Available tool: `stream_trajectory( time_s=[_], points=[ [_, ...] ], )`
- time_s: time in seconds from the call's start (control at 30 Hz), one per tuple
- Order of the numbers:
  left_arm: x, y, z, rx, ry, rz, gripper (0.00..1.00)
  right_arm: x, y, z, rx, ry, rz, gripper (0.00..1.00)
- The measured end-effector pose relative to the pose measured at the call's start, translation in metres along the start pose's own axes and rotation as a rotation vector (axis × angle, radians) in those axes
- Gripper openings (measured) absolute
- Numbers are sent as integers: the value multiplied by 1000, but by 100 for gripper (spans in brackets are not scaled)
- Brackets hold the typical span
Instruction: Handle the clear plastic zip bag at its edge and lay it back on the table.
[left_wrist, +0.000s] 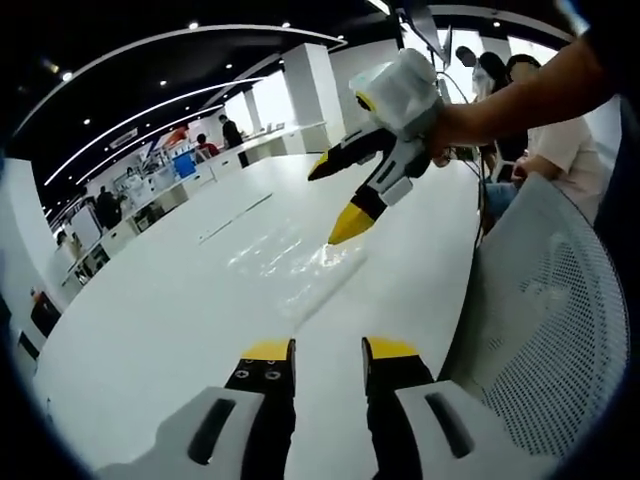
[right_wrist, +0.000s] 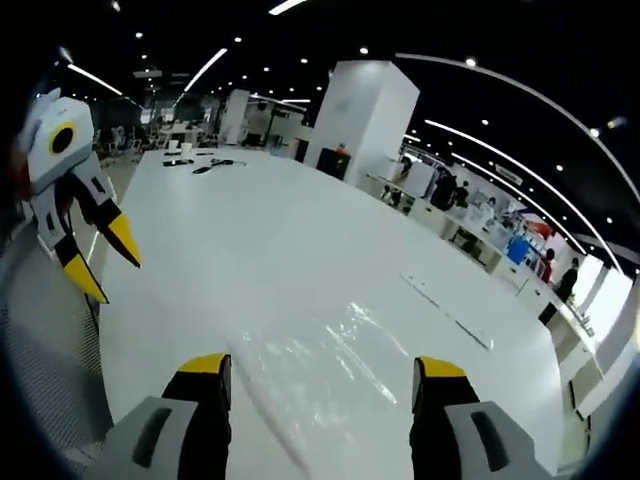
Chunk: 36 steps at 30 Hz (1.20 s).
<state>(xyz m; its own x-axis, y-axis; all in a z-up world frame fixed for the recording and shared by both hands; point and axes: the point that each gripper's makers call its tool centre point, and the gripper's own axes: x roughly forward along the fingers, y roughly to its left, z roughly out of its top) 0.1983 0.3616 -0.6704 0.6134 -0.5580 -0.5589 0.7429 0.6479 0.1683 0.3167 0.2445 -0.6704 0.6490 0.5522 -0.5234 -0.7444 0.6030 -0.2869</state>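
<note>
Two yellow-tipped, two-jaw hand-held grippers over one long white table (left_wrist: 160, 330). Left gripper (left_wrist: 328, 350): jaws parted by a narrow gap, nothing between them, hovering above bare tabletop short of the clear plastic zip bag (left_wrist: 300, 262). Same left gripper (right_wrist: 100, 262) in the right gripper view at far left, jaws apart, raised off the surface. Right gripper (right_wrist: 320, 372): jaws spread wide, empty, straddling the near portion of the bag (right_wrist: 320, 360) from above. Same right gripper (left_wrist: 342, 195) in the left gripper view, held by a hand (left_wrist: 450, 125), lower yellow tip angled down at or just above the bag's far edge; contact not determinable. Bag flat on the table, visible chiefly as glossy creases and highlights. Likely reason for the wide spread: readiness to close on the thin edge, where a flat film offers the only purchase. Left gripper probably on standby for support. Grey mesh chair back (left_wrist: 540, 320) beside the table; people at distant desks.
</note>
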Motion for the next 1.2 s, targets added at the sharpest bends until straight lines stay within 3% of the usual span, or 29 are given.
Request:
stream_trajectory(
  time_s=[0.27,0.43,0.6,1.2],
  points=[
    [2,2,-2,-56,18,13,42,-12,2,6,60,-38,1,88],
    [4,6,-3,-69,14,16,44,-15,4,6,85,-52,-1,94],
    [5,12,-3,-86,18,34,51,-19,2,4,123,-64,-12,100],
    [13,29,-5,-207,-9,62,88,-45,-6,-24,234,-61,-46,100]
  ],
)
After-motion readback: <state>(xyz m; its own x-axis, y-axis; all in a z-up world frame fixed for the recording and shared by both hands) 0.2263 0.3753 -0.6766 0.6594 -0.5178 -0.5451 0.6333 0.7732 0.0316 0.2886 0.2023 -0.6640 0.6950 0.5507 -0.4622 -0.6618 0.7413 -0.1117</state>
